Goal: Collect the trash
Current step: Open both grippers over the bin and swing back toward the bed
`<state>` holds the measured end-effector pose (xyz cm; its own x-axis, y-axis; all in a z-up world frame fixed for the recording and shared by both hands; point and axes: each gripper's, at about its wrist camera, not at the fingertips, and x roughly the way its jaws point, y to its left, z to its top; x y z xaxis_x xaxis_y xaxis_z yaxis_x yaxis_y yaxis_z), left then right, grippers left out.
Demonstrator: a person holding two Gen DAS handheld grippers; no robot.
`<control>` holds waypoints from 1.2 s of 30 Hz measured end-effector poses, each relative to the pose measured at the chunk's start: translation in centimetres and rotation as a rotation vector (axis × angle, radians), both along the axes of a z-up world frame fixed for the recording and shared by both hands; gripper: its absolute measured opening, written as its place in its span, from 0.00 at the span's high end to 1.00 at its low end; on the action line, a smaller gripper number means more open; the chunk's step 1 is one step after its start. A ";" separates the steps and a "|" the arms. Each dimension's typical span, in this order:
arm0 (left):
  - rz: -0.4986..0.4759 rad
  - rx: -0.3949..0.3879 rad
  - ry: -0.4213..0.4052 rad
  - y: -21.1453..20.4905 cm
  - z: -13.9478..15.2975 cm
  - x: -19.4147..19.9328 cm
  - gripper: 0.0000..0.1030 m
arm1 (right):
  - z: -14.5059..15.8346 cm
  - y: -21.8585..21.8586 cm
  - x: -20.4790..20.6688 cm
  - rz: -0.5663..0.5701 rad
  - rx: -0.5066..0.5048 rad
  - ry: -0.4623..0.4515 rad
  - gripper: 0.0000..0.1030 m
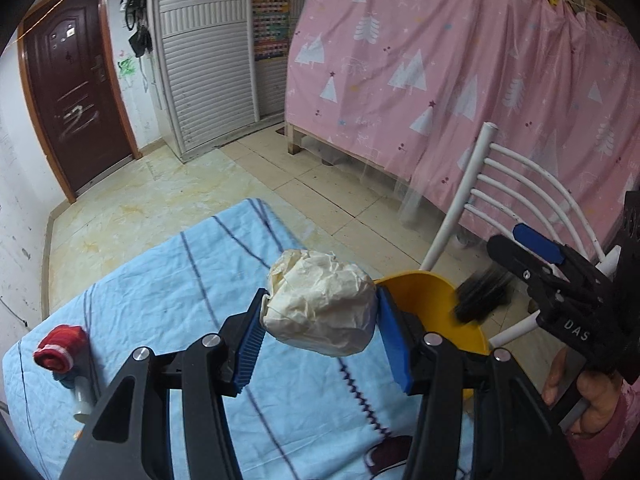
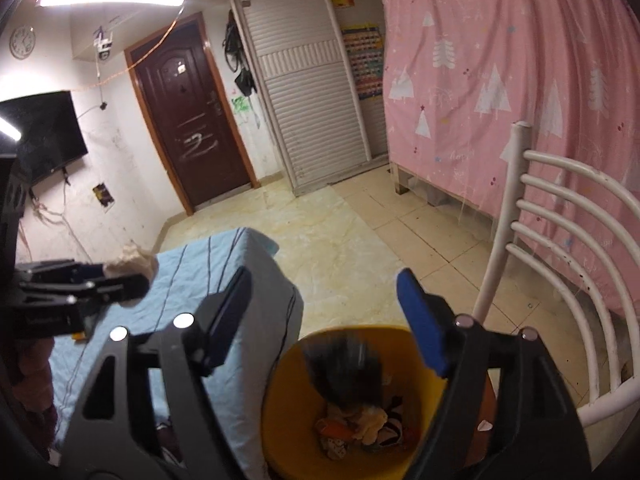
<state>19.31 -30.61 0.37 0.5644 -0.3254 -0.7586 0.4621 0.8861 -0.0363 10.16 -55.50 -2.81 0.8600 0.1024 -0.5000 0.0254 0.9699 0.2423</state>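
**A:** Two grippers, one bin. The left gripper [image 1: 320, 320] has its blue pads [image 1: 394, 340] pressed against either side of a crumpled paper ball [image 1: 320, 304], carried clear above the blue striped cloth [image 1: 160, 280] that covers the table. Why hold it so high?

**B:** Lifted, it clears the cloth's right edge on the way to the yellow bin [image 2: 280, 400], which stands on the floor just beside that edge. The bin already holds mixed scraps, so I judge the ball is meant to go the same way.

**A:** And the right gripper [image 2: 320, 320]?

**B:** Spread wide, gripping nothing, poised directly over the bin's mouth. A dark blurred bundle [image 2: 344, 372] sits below it inside the bin; blurred enough that I take it to be falling, though I cannot tell what it is.

**A:** What remains on the table?

**B:** Near the cloth's left edge, a red-and-white rolled item [image 1: 60, 348] with a pale tube-like object [image 1: 84, 396] just beside it. Both look like later pickups.

**A:** The white chair [image 2: 560, 240]?

**B:** It stands close behind the bin, on the far side from the table. The drop should therefore come from the table side.
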 end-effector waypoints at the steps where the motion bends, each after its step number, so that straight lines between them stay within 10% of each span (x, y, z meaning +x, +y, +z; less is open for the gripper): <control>1: -0.012 0.002 0.001 -0.7 -0.1 -0.1 0.56 | 0.2 -0.5 -0.2 -0.012 0.008 -0.009 0.30; 20: -0.189 0.017 0.013 -8.2 -0.7 -3.6 0.39 | 1.9 -4.2 -2.8 -0.108 0.100 -0.115 0.30; 36: -0.079 0.008 -0.035 -2.0 1.2 -2.3 0.39 | 2.9 0.2 -1.6 -0.037 0.058 -0.096 0.24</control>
<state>16.96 -32.58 1.57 0.5633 -0.3634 -0.7420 0.5312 0.8472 -0.0117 8.54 -55.26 0.05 0.9073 0.0962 -0.4093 0.0348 0.9529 0.3012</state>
